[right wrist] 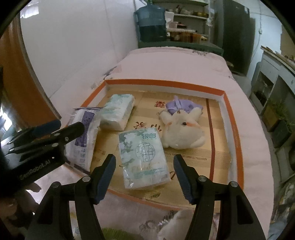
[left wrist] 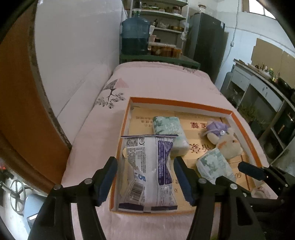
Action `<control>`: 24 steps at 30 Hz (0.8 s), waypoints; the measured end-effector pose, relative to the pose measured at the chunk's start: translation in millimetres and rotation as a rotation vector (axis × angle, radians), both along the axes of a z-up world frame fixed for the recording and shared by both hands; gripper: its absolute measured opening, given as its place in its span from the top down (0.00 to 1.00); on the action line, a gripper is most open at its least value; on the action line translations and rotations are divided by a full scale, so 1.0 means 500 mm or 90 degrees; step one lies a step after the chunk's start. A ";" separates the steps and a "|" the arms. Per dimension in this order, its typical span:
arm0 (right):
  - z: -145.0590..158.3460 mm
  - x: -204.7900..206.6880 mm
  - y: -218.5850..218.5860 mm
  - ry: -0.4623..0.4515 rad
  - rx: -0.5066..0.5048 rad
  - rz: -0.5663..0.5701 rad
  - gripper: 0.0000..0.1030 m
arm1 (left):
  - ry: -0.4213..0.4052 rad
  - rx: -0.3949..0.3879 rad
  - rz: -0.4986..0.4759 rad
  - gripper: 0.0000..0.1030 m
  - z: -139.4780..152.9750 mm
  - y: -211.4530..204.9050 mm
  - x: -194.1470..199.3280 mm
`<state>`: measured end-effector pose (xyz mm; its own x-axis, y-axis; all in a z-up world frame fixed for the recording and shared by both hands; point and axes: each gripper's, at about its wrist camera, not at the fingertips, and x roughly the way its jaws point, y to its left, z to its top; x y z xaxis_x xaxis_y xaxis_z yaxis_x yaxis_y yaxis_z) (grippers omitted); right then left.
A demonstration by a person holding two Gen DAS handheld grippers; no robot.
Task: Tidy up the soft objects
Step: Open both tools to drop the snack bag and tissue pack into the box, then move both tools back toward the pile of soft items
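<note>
1. Blue water jug (left wrist: pixel 135 37) on green stand, behind pink-covered surface (left wrist: pixel 162 81).
2. Metal shelf (left wrist: pixel 166 14) holding jars, beside the jug.
3. Dark refrigerator (left wrist: pixel 206 44) right of shelf.
4. Grey counter (left wrist: pixel 258 83) along right wall.

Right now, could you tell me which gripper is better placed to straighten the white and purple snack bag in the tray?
The left gripper: its open jaws already straddle the snack bag, while the right gripper frames the near tissue pack.

Tissue pack (right wrist: pixel 144 160) between spread right tool (right wrist: pixel 144 175)
</note>
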<state>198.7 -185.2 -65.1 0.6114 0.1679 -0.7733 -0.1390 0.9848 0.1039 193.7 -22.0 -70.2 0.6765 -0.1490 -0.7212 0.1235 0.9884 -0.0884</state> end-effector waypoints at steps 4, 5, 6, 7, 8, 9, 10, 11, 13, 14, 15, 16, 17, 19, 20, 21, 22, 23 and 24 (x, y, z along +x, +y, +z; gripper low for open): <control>0.019 -0.021 -0.003 -0.014 0.007 -0.001 0.35 | -0.011 -0.009 0.002 0.39 0.018 0.005 -0.016; 0.025 -0.024 -0.003 -0.017 0.007 -0.002 0.35 | -0.013 -0.010 0.002 0.39 0.024 0.006 -0.020; 0.029 -0.028 -0.003 -0.020 0.007 -0.002 0.35 | -0.016 -0.011 0.002 0.39 0.027 0.006 -0.024; 0.034 -0.032 -0.003 -0.022 0.008 -0.002 0.35 | -0.018 -0.011 0.001 0.39 0.032 0.007 -0.029; 0.037 -0.035 -0.002 -0.023 0.008 -0.002 0.35 | -0.020 -0.011 0.001 0.39 0.035 0.007 -0.032; 0.041 -0.039 -0.002 -0.024 0.008 -0.002 0.35 | -0.022 -0.011 0.001 0.39 0.039 0.007 -0.037; 0.044 -0.043 -0.002 -0.025 0.009 -0.002 0.35 | -0.024 -0.011 0.000 0.39 0.041 0.007 -0.039; 0.046 -0.046 -0.001 -0.026 0.009 -0.001 0.35 | -0.026 -0.010 0.000 0.39 0.044 0.007 -0.044; 0.052 -0.055 0.000 -0.029 0.010 -0.002 0.35 | -0.028 -0.009 0.000 0.39 0.050 0.007 -0.053; 0.055 -0.058 0.001 -0.031 0.010 -0.002 0.35 | -0.029 -0.009 -0.001 0.39 0.051 0.007 -0.056; 0.058 -0.063 0.001 -0.032 0.010 -0.001 0.35 | -0.031 -0.009 -0.001 0.39 0.055 0.008 -0.062; 0.061 -0.069 0.001 -0.035 0.009 -0.002 0.35 | -0.034 -0.009 -0.001 0.39 0.058 0.008 -0.067; 0.065 -0.074 0.001 -0.037 0.010 -0.002 0.35 | -0.035 -0.009 -0.001 0.39 0.060 0.008 -0.072; 0.071 -0.083 0.001 -0.040 0.011 -0.003 0.35 | -0.039 -0.008 -0.003 0.39 0.067 0.007 -0.083; 0.074 -0.088 0.001 -0.042 0.011 -0.004 0.35 | -0.041 -0.007 -0.004 0.39 0.071 0.008 -0.087; 0.077 -0.094 0.000 -0.044 0.011 -0.005 0.35 | -0.043 -0.007 -0.005 0.39 0.074 0.008 -0.090; 0.080 -0.099 0.000 -0.045 0.011 -0.005 0.35 | -0.045 -0.008 -0.007 0.39 0.077 0.007 -0.095; 0.084 -0.105 0.000 -0.047 0.011 -0.006 0.35 | -0.047 -0.008 -0.008 0.39 0.080 0.007 -0.099; 0.085 -0.108 0.000 -0.048 0.011 -0.007 0.35 | -0.048 -0.009 -0.009 0.39 0.082 0.007 -0.103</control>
<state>144.8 -185.1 -22.5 0.6693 0.1735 -0.7224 -0.1365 0.9845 0.1101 142.0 -18.6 -29.0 0.7266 -0.1682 -0.6661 0.1437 0.9853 -0.0921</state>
